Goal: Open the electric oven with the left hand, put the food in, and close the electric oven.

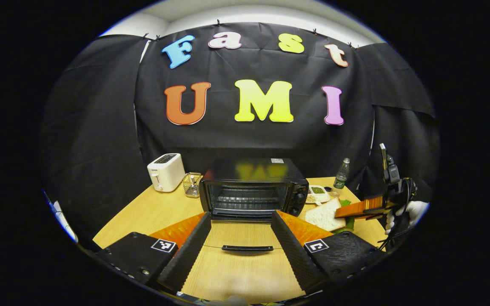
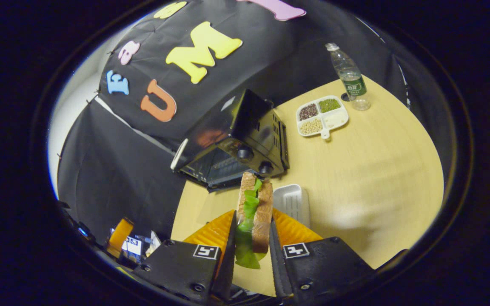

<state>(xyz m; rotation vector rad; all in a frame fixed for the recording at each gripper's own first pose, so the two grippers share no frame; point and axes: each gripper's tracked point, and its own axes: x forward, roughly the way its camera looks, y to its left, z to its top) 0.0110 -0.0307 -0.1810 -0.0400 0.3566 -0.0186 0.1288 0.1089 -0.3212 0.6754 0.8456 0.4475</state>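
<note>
Oven [image 1: 253, 187] sits open at the middle of the counter [image 1: 143, 212], its door [image 1: 240, 248] folded down flat toward the left gripper [image 1: 241, 250], whose fingers [image 1: 189, 250] are spread wide apart with the door handle [image 1: 247, 248] between them, touching neither. Sandwich [image 2: 254, 212], bread with green lettuce, is pinched upright between the fingers [image 2: 228, 250] of the right gripper [image 2: 251, 255], lifted above the counter near the oven's knob side. White tray [image 2: 292, 202] lies just beside the sandwich. Behind stand a toaster [image 1: 165, 171], a wire basket [image 1: 192, 184], a divided dish [image 2: 322, 115] of grains and a bottle [image 2: 349, 76].
</note>
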